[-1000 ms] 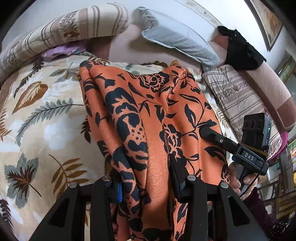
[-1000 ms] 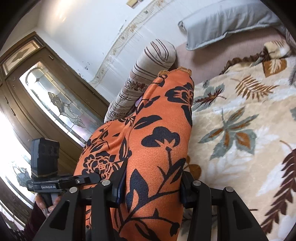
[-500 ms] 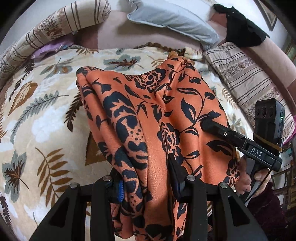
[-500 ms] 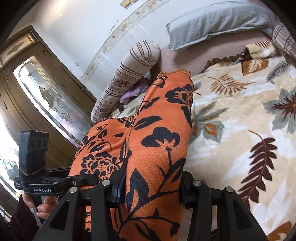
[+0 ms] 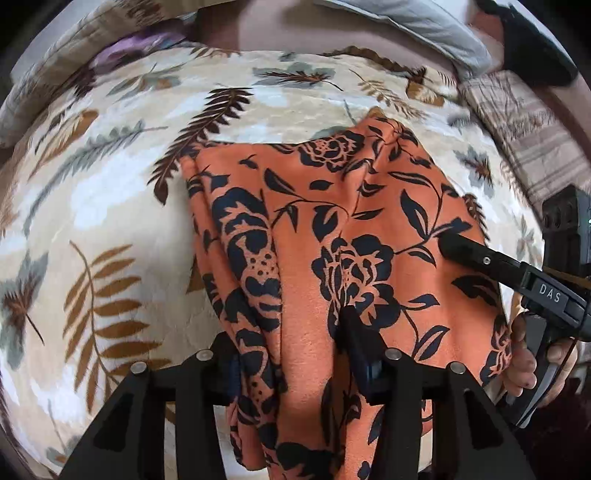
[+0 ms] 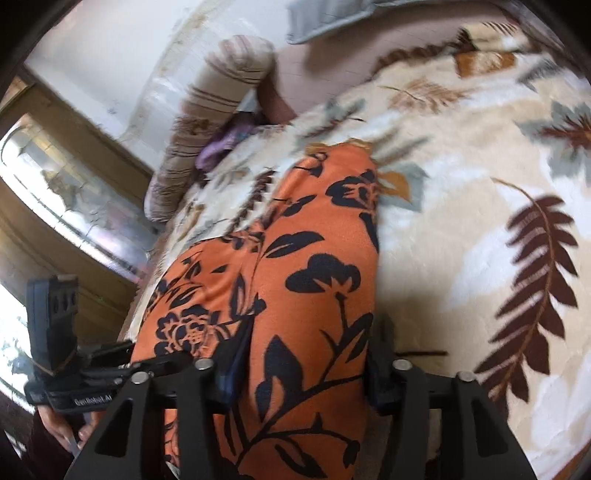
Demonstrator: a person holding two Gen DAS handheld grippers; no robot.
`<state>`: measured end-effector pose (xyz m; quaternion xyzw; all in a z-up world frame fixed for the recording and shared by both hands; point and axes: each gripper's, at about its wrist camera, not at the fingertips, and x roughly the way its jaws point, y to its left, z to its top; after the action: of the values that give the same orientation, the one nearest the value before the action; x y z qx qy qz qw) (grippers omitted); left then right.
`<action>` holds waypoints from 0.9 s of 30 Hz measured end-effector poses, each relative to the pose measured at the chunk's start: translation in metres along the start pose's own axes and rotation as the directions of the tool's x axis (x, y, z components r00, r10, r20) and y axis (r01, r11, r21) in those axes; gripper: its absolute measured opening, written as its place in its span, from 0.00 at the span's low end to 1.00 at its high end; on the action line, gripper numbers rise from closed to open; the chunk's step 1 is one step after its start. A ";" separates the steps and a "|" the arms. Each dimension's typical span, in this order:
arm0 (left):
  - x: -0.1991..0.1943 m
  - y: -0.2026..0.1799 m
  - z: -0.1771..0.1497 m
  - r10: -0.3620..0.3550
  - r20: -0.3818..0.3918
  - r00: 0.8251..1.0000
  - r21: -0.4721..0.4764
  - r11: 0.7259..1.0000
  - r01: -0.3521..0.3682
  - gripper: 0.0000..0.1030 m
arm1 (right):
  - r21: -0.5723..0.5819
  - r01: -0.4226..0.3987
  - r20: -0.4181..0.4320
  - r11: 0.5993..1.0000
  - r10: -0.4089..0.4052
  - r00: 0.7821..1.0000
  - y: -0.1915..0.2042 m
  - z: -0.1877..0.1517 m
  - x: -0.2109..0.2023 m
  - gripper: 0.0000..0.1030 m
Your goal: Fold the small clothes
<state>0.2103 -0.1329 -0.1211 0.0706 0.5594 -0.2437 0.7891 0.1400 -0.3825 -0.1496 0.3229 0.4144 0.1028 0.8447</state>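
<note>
Orange floral garment [image 5: 332,236] lies draped on the leaf-print bed blanket [image 5: 92,206], far hem toward the grey pillow [image 5: 436,26], near end at the bed's edge.

Left gripper [image 5: 291,354]: jaws opening, cloth bunched between them, pads no longer seen pressing. Risk — gathered pleats on the garment's left side set into a crooked fold.

Right gripper [image 6: 310,373]: jaws opening around the garment's right side. Risk — uneven release, and the near end slides off the bed.
</note>
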 end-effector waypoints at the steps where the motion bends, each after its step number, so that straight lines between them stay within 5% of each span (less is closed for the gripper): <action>1: -0.003 0.001 -0.001 0.007 0.000 1.000 -0.005 1.000 -0.007 0.52 | 0.013 -0.001 0.006 1.000 0.001 1.000 -0.002 0.002 -0.004 0.58; 7: -0.028 -0.013 -0.004 0.166 0.069 0.984 0.078 0.982 -0.171 0.53 | -0.015 0.092 0.190 0.996 -0.087 0.978 0.006 0.007 -0.056 0.58; 11: -0.038 -0.027 -0.005 0.372 0.178 0.911 0.118 0.911 -0.395 0.54 | -0.096 0.114 0.270 0.989 -0.085 0.959 0.026 0.004 -0.073 0.52; 13: -0.035 -0.031 -0.005 0.420 0.182 0.889 0.119 0.888 -0.444 0.54 | -0.158 0.148 0.257 0.976 -0.104 0.961 0.042 0.003 -0.064 0.35; 21: -0.002 -0.023 -0.011 0.497 0.167 0.852 0.132 0.845 -0.518 0.55 | -0.216 0.248 0.093 0.944 -0.233 0.968 0.037 -0.008 -0.008 0.34; 27: -0.002 -0.029 -0.014 0.517 0.195 0.834 0.151 0.824 -0.546 0.55 | -0.203 0.242 0.092 0.949 -0.228 0.969 0.034 -0.006 -0.008 0.34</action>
<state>0.1850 -0.1524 -0.1199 0.2851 0.4307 -0.0734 0.8531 0.1329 -0.3571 -0.1258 0.1822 0.4078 0.0342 0.8941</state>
